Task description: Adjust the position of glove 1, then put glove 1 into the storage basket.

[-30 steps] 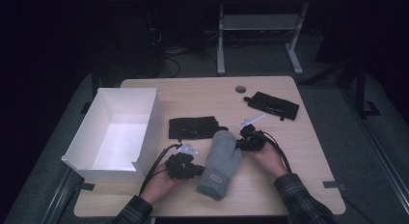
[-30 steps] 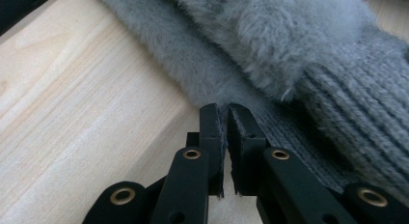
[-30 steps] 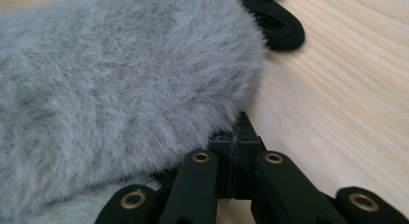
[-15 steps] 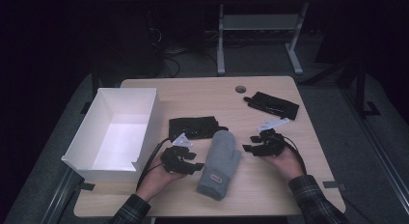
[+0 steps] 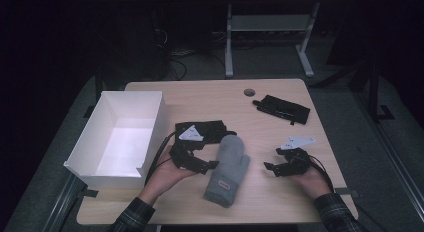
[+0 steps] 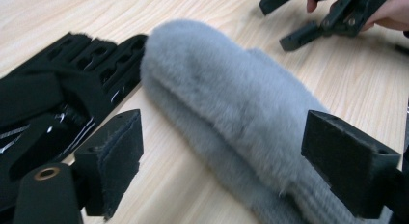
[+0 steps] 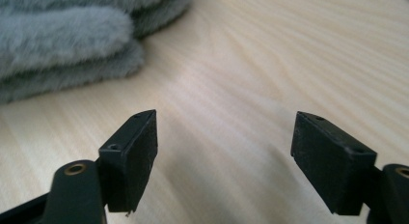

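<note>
Centre: the grey mitten (image 5: 227,169) lay lengthwise, blocking a straight pass between the left gripper (image 5: 197,164) and the right gripper (image 5: 275,168).
Left edge: the white box (image 5: 122,137) walled it off.
Behind the mitten: a black glove (image 5: 207,131) touched its tip.
Right half: bare table (image 5: 280,139) lay open up to the black pouch (image 5: 282,109) near the far right corner.

A white box (image 5: 125,134) sits left on the table (image 5: 210,94); a black pouch (image 5: 281,109) lies far right.
</note>
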Tool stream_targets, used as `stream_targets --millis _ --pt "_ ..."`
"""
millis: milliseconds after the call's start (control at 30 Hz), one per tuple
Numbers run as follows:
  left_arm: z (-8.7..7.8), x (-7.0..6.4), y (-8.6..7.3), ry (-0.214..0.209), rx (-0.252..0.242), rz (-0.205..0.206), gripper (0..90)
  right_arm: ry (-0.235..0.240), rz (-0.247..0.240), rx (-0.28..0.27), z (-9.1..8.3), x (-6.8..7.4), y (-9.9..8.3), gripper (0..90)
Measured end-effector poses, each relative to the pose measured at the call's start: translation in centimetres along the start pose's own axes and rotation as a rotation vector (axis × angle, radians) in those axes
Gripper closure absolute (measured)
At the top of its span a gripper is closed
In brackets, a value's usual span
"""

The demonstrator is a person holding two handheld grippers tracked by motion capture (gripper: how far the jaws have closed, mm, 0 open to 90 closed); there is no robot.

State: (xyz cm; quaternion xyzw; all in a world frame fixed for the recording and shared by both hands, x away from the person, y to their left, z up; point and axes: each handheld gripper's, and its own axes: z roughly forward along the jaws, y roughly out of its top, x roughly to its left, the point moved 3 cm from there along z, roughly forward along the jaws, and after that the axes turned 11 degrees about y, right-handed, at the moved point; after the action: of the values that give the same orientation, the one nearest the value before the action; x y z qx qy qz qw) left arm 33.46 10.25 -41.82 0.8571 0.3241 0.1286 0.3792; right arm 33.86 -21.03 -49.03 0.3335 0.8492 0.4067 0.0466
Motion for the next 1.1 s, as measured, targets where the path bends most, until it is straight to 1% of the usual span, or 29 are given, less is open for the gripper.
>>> stream_targets --millis 33,67,133,167,233,267,333,400,433,533,567,600,633,667,700,733,800,833,900,933,1067,1100 --pt "0.2 -0.1 0.2 -0.002 -0.004 0.007 13.5 -0.001 -0.006 0.001 0.0 0.0 -0.2 23.1" --pt "0.4 -0.3 0.4 -0.004 -0.008 0.004 13.4 -0.007 -0.007 0.007 0.1 0.1 -0.4 22.2" --pt "0.8 -0.5 0.8 -0.015 -0.005 0.005 13.4 -0.016 -0.013 0.034 0.4 0.1 -0.8 20.2" --pt "1.1 -0.7 1.0 -0.023 -0.002 0.012 13.3 -0.013 -0.021 0.019 0.5 0.1 -0.9 19.8" --pt "1.6 -1.0 1.2 -0.025 0.007 0.032 13.2 -0.015 -0.021 0.011 0.6 0.1 -0.9 19.0" --pt "1.9 -1.3 1.3 -0.025 0.008 0.027 13.1 -0.015 -0.021 0.006 0.7 0.1 -0.9 18.2" --pt "2.4 -1.4 1.4 -0.021 0.023 0.037 13.0 -0.013 -0.019 -0.005 0.8 0.2 -0.9 17.8" --pt "3.0 -1.4 1.3 -0.015 0.031 0.043 12.9 -0.013 -0.020 -0.004 0.8 0.2 -0.9 17.8" --pt "3.2 -1.5 1.3 -0.014 0.039 0.036 12.9 -0.013 -0.018 -0.004 0.8 0.2 -0.9 17.8" --pt "3.8 -1.6 1.0 -0.014 0.063 0.049 12.8 -0.013 -0.018 -0.004 0.8 0.2 -0.9 17.8" --pt "4.1 -1.8 0.8 -0.015 0.063 0.033 12.8 -0.013 -0.019 -0.004 0.8 0.2 -0.9 17.8" --pt "4.2 -1.7 0.7 -0.016 0.077 0.048 12.8 -0.013 -0.019 -0.004 0.8 0.2 -0.9 17.8" --pt "4.5 -1.9 0.5 -0.018 0.074 0.034 12.7 -0.013 -0.018 -0.004 0.8 0.2 -0.9 17.8" --pt "4.7 -1.8 0.4 -0.017 0.084 0.046 12.7 -0.013 -0.017 -0.004 0.8 0.2 -0.9 17.8" --pt "5.0 -1.9 0.2 -0.018 0.085 0.035 12.7 -0.013 -0.018 -0.004 0.8 0.2 -0.9 17.8" --pt "5.2 -1.8 0.0 -0.018 0.094 0.040 12.7 -0.013 -0.018 -0.004 0.8 0.2 -0.9 17.8" --pt "5.6 -1.8 -0.2 -0.022 0.096 0.026 12.7 -0.013 -0.020 -0.004 0.8 0.1 -0.9 17.8" --pt "5.7 -1.8 -0.3 -0.024 0.105 0.031 12.6 -0.013 -0.018 -0.004 0.8 0.2 -0.9 17.8" --pt "6.0 -1.8 -0.5 -0.026 0.097 0.008 12.6 -0.014 -0.019 -0.004 0.8 0.2 -0.9 17.8" --pt "6.0 -1.7 -0.6 -0.030 0.106 0.022 12.7 -0.013 -0.018 -0.004 0.8 0.2 -0.9 17.8" --pt "6.9 -1.5 -1.2 -0.046 0.112 -0.006 12.7 -0.014 -0.018 -0.004 0.8 0.2 -0.9 17.8" --pt "7.0 -1.4 -1.4 -0.047 0.118 0.000 12.7 -0.014 -0.018 -0.004 0.8 0.2 -0.9 17.8"
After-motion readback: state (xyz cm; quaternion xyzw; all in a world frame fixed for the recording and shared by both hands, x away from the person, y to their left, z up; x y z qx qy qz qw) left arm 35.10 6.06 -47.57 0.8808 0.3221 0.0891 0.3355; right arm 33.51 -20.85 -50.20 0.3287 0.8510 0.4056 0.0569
